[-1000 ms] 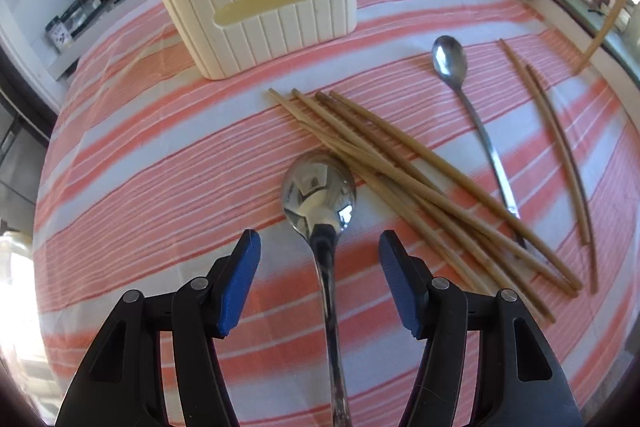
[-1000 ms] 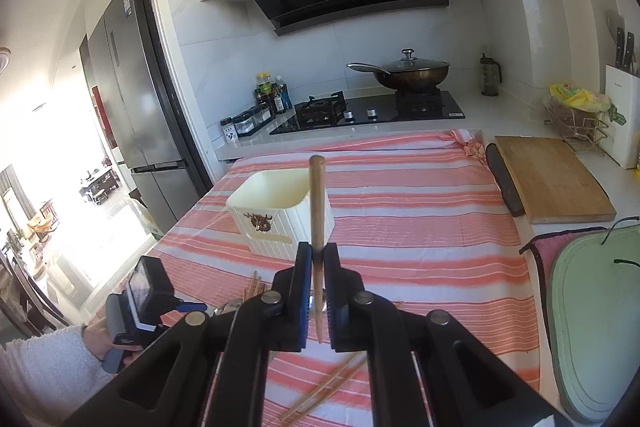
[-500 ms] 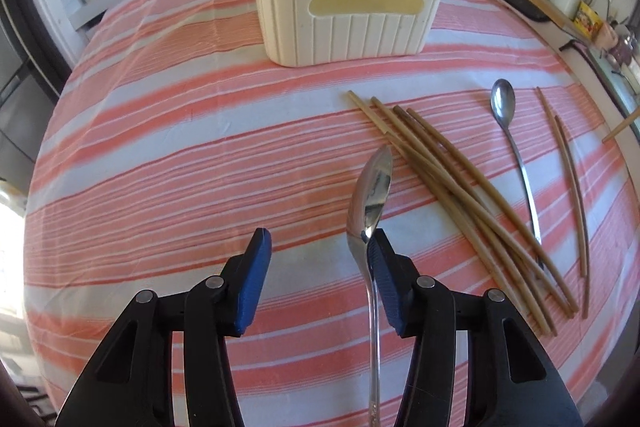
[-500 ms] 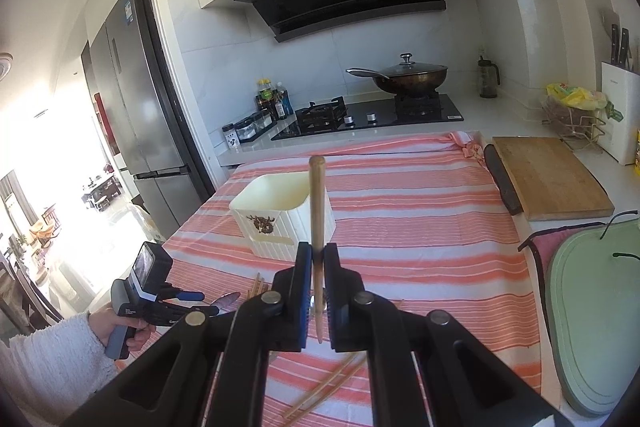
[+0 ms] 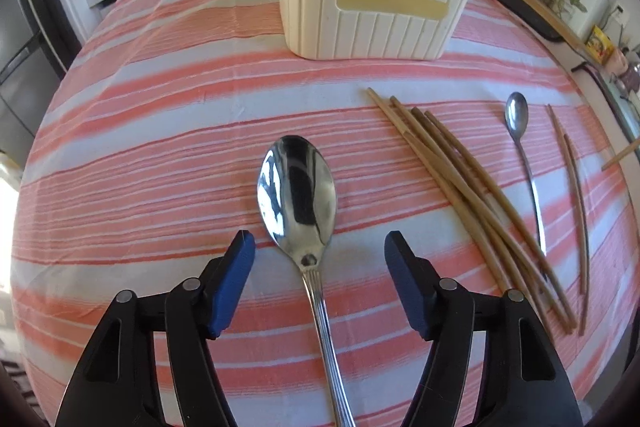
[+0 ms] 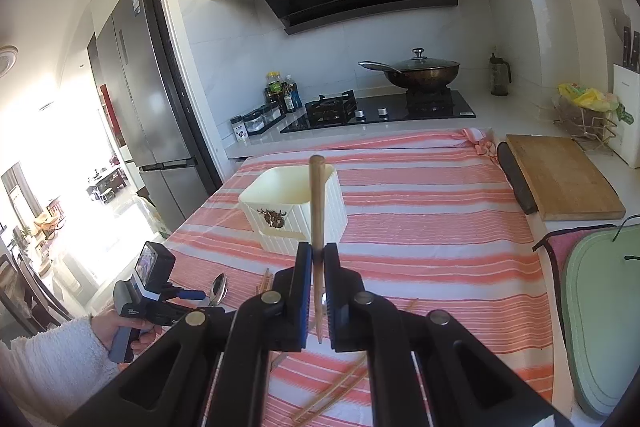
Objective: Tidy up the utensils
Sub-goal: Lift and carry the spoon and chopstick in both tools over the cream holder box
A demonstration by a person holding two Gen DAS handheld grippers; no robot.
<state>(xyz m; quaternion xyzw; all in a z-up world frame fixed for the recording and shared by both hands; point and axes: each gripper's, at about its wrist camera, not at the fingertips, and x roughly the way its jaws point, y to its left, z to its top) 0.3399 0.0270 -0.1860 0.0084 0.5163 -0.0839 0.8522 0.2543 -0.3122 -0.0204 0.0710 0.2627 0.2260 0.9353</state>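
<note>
Shiny steel spoon (image 5: 298, 187) flat between just-widened left gripper (image 5: 320, 259) pads, untouched; right gripper (image 6: 316, 267) clamps smooth wooden chopstick (image 6: 317, 211).

Two handheld grippers, one open, one closed

The left gripper (image 5: 320, 251) was angled steeply downward, its jaws just opened wide with nothing pressed. The right gripper (image 6: 316, 291) was held clamped tight, tilted gently downward. A left hand (image 6: 120, 331) was seen.

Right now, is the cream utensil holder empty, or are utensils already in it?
Empty as far as visible: the right wrist view looks into the cream utensil holder and shows only bare inner walls, though the held chopstick hides a strip.
</note>
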